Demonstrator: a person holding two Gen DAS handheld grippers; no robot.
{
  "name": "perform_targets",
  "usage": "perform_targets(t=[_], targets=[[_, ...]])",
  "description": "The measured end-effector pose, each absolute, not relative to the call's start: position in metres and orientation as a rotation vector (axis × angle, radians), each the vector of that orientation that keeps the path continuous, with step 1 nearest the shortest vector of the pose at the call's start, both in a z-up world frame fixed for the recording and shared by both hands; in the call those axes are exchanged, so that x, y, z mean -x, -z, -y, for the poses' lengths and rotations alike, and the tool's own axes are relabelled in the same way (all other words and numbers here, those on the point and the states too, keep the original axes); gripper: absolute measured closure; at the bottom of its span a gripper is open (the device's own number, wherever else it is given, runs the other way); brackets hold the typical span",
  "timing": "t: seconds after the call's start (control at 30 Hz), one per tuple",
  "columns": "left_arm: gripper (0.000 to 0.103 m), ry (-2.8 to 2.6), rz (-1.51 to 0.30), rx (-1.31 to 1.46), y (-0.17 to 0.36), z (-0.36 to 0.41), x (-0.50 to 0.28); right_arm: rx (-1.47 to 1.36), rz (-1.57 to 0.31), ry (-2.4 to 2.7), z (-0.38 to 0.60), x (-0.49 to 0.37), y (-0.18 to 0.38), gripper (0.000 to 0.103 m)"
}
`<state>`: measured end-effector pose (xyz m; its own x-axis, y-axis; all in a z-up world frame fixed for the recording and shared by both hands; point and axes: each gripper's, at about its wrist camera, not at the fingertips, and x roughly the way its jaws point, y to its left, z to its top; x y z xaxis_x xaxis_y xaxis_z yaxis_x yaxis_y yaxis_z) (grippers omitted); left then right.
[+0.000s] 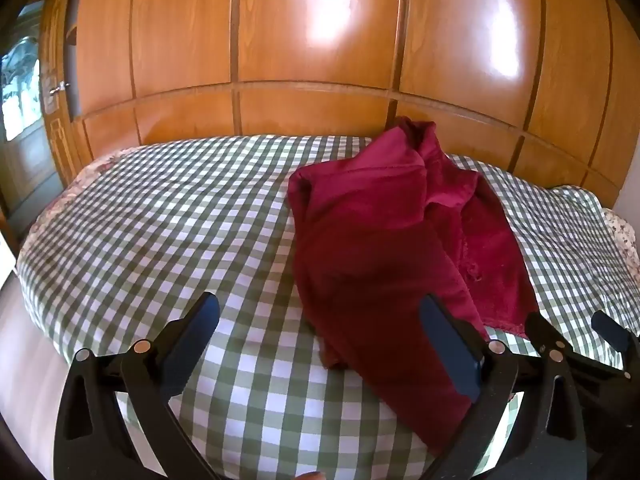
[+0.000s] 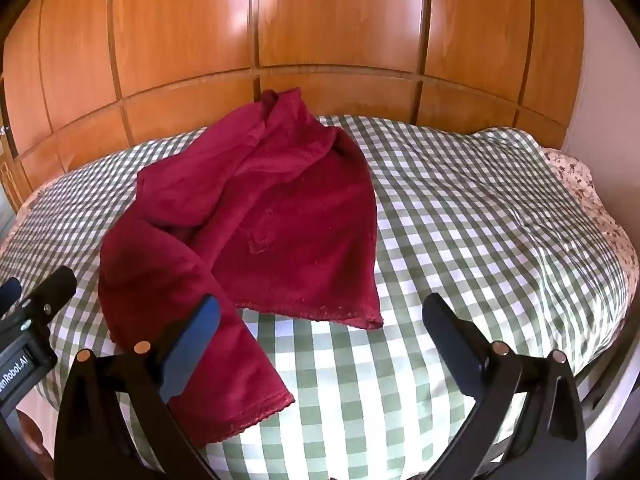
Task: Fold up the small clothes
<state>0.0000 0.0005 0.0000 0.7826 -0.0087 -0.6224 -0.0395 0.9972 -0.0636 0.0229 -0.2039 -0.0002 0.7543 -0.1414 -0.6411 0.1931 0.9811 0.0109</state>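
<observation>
Left gripper: black frame, two fingers faced with blue pads, jaws spread wide with nothing between them but bedcover and the garment's near edge; no pad presses on cloth. Right gripper: same build, jaws likewise wide apart over bare checked cloth, holding nothing; its left finger stands in front of the garment's sleeve, contact not discernible. In the right wrist view the left gripper's housing shows at the left edge, carrying a white-on-black label cut off by the frame, the legible part reading "enRobot.AI". Bedcover: green-and-white check, spread over a bed, lightly wrinkled toward the right; beneath it, at both edges, a floral-print sheet shows. Dark red garment: small, soft knit top with a scalloped hem, lying unfolded and rumpled on the bedcover, just beyond both grippers; one long sleeve trails toward the near edge of the bed, the body lies behind it, and the bunched neck end points toward the far side. No readable tag on the garment. Wardrobe: glossy orange-brown wooden panels along the far side of the bed, with bright reflections. Far left in the left wrist view, a key in a cupboard door.
</observation>
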Motion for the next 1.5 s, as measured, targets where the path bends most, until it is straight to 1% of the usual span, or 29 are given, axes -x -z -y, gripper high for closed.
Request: perform_targets(t=[0.1, 0.3, 0.37, 0.53, 0.77, 0.97, 1.13, 1.3, 1.5], targets=[[0.004, -0.012, -0.668, 0.067, -0.001, -0.001, 0.002, -0.088, -0.71, 0.18, 0.204, -0.025, 0.009, 0.002], [0.004, -0.003, -0.66, 0.049, 0.007, -0.004, 0.013, -0.09, -0.71, 0.183, 0.203, -0.02, 0.008, 0.002], [0.004, -0.013, -0.68, 0.041, 0.011, 0.002, 0.001, -0.12, -0.689, 0.177, 0.21, -0.014, 0.005, 0.002], [0.004, -0.019, -0.663, 0.033, 0.005, 0.004, 0.004, -0.123, -0.624, 0.158, 0.209, 0.01, -0.001, 0.002], [0.004, -0.017, -0.648, 0.03, 0.0, 0.004, 0.005, -0.14, -0.652, 0.028, 0.206, 0.026, 0.004, 0.002], [0.004, -0.022, -0.637, 0.032, -0.002, 0.002, 0.006, -0.125, -0.673, 0.028, 0.203, 0.025, 0.005, 0.002], [0.004, -0.022, -0.64, 0.028, -0.002, 0.002, 0.006, -0.08, -0.601, 0.105, 0.211, 0.016, -0.015, 0.002], [0.004, -0.011, -0.654, 0.02, 0.002, 0.004, 0.007, -0.104, -0.515, 0.174, 0.221, 0.0, -0.041, 0.002], [0.004, 0.015, -0.66, 0.01, 0.005, 0.006, 0.006, -0.111, -0.516, 0.174, 0.22, -0.011, -0.043, 0.002]])
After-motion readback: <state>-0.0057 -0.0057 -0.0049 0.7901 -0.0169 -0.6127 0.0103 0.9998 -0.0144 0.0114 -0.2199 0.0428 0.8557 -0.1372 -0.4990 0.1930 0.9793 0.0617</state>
